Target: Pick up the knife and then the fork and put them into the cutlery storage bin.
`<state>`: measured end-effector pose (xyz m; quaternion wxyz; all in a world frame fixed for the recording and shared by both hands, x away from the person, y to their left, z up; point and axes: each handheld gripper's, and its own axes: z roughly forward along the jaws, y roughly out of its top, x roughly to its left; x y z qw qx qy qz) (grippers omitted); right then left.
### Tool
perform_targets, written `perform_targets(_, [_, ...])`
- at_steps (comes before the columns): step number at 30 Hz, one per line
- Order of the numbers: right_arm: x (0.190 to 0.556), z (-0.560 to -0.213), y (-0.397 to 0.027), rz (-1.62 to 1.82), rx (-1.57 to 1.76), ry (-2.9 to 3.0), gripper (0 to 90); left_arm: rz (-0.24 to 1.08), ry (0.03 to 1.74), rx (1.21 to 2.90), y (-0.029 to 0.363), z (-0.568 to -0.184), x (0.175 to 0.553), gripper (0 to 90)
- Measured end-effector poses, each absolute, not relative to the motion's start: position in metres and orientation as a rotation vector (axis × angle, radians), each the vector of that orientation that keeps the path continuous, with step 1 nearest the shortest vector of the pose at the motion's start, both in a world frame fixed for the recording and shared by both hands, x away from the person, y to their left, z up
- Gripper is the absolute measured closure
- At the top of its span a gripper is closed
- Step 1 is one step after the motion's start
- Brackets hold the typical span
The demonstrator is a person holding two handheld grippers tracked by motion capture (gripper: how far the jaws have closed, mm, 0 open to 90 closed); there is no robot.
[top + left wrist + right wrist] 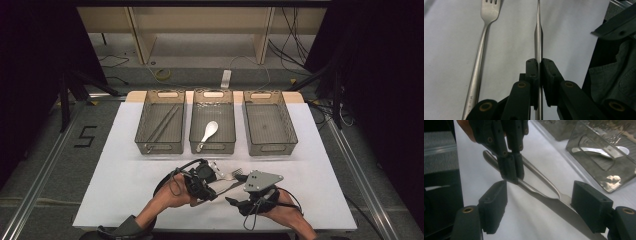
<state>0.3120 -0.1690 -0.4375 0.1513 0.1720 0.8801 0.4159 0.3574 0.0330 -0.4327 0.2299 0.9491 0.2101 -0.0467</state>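
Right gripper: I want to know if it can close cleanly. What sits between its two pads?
In the right gripper view, the knife blade runs between the open right gripper pads, untouched; the left gripper clamps its handle.

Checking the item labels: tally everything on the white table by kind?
Grey mesh baskets: 3
Dark chopsticks: 2
White ceramic spoon: 1
Steel fork: 1
Steel table knife: 1
Black hand-held grippers: 2
Total: 10
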Motion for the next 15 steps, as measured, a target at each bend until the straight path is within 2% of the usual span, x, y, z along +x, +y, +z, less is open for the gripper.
perform_targets(5, [0.312, -0.441, -0.162, 1.127, 0.427, 2.556, 33.0, -0.153, 0.548, 2.622, 0.029, -0.431, 0.355, 83.1])
perform_targets(15, [0.308, -0.45, -0.151, 0.993, 0.292, 2.642, 45.0, -0.202, 0.503, 2.651, 0.022, -0.433, 0.35, 83.1])
